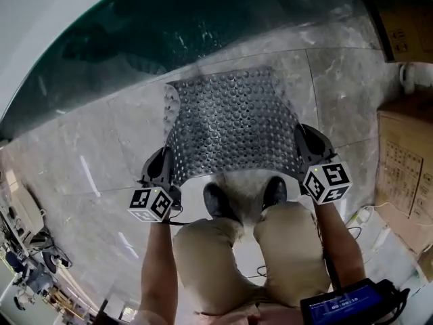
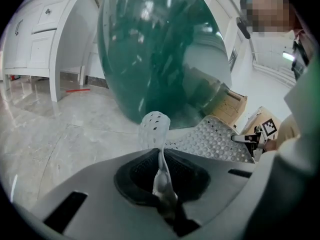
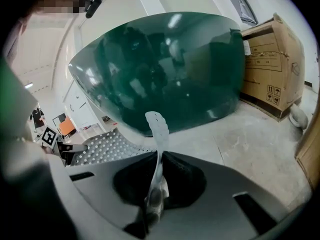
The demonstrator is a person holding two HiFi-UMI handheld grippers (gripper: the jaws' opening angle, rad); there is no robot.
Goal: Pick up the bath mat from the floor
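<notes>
A translucent bath mat [image 1: 233,124] studded with round bumps hangs stretched between my two grippers, its far edge low toward the marble floor by the green tub. My left gripper [image 1: 166,175] is shut on the mat's near left corner, and a folded flap of the mat [image 2: 154,129] sticks up out of its jaws. At the near right corner my right gripper [image 1: 308,158] is shut too, with a curled strip of the mat [image 3: 157,126] standing between its jaws. Each gripper view shows the mat running off toward the other gripper.
A dark green tub [image 1: 169,26] curves across the far side. Cardboard boxes [image 1: 406,168] stand on the right. The person's shoes [image 1: 216,202] rest on the grey marble floor [image 1: 81,168] just behind the mat. White cabinets [image 2: 35,34] line the left wall.
</notes>
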